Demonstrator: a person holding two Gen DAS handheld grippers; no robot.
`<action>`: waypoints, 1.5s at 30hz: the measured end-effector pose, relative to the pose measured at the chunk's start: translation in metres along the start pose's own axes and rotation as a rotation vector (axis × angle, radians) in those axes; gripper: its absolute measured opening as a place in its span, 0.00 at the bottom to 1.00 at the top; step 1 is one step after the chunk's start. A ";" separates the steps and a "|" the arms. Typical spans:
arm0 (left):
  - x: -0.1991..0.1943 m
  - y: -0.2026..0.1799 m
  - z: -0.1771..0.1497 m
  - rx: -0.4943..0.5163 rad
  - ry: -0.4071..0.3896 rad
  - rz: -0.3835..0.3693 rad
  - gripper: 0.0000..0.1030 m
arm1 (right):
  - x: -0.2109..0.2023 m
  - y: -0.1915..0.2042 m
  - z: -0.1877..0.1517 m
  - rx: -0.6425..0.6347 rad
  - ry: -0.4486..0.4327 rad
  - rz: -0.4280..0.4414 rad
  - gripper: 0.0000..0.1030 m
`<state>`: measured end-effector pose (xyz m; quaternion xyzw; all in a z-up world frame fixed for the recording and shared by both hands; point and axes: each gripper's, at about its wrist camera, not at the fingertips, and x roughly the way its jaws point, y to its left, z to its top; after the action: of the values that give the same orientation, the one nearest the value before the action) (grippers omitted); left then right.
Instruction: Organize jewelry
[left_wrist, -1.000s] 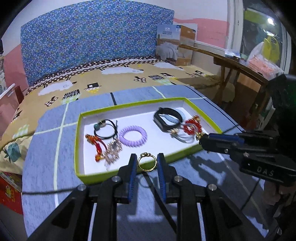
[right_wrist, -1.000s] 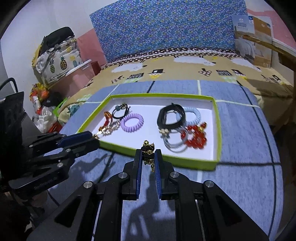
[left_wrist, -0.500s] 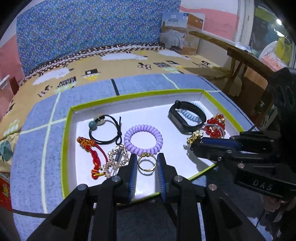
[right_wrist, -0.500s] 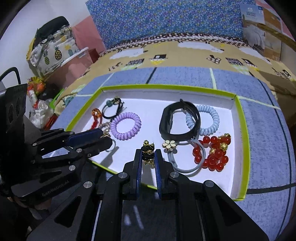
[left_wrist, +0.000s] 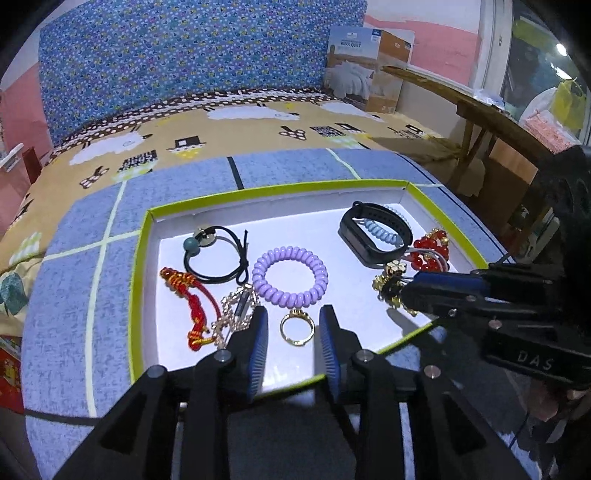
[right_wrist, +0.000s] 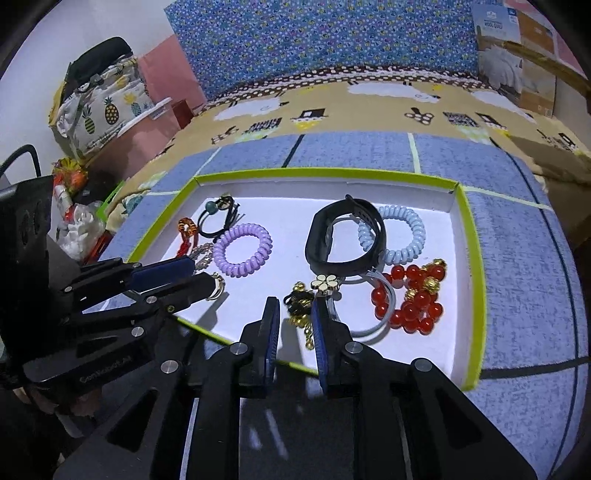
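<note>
A white tray with a green rim (left_wrist: 142, 280) lies on the blue mat. My left gripper (left_wrist: 293, 321) hangs over its near edge, jaws opening. The gold ring (left_wrist: 295, 314) lies on the tray floor between the pads, which do not touch it. My right gripper (right_wrist: 294, 308) is also opening. A black-and-gold charm piece (right_wrist: 300, 301) rests on the tray (right_wrist: 471, 280) between its pads, free of them. In the tray lie a purple coil tie (left_wrist: 290, 277), a black hair tie (left_wrist: 218, 258), a red knotted cord (left_wrist: 192, 302), a black wristband (right_wrist: 343, 236), a pale blue coil (right_wrist: 402, 236) and red beads (right_wrist: 410, 299).
The tray sits on a bed with a sheep-print sheet and a blue patterned headboard (left_wrist: 184, 66). A wooden table (left_wrist: 480, 110) stands at the right and a quilt box (left_wrist: 369, 66) at the back. A pineapple-print bag (right_wrist: 99, 107) sits left of the bed.
Both grippers came forward and down from the mat to over the tray. Their jaws have widened, and the ring and the charm piece now lie loose on the tray floor.
</note>
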<state>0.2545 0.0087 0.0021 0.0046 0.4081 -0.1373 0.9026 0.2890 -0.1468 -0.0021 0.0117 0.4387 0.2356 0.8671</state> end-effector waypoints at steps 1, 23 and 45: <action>-0.004 0.000 -0.002 -0.001 -0.007 0.003 0.29 | -0.005 0.001 -0.001 -0.004 -0.011 -0.006 0.18; -0.113 -0.024 -0.088 -0.028 -0.139 0.064 0.30 | -0.111 0.033 -0.104 0.007 -0.185 -0.122 0.18; -0.139 -0.023 -0.117 -0.023 -0.181 0.124 0.30 | -0.127 0.045 -0.142 0.001 -0.193 -0.193 0.27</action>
<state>0.0748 0.0343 0.0293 0.0072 0.3255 -0.0762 0.9425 0.0982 -0.1867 0.0171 -0.0077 0.3524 0.1486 0.9240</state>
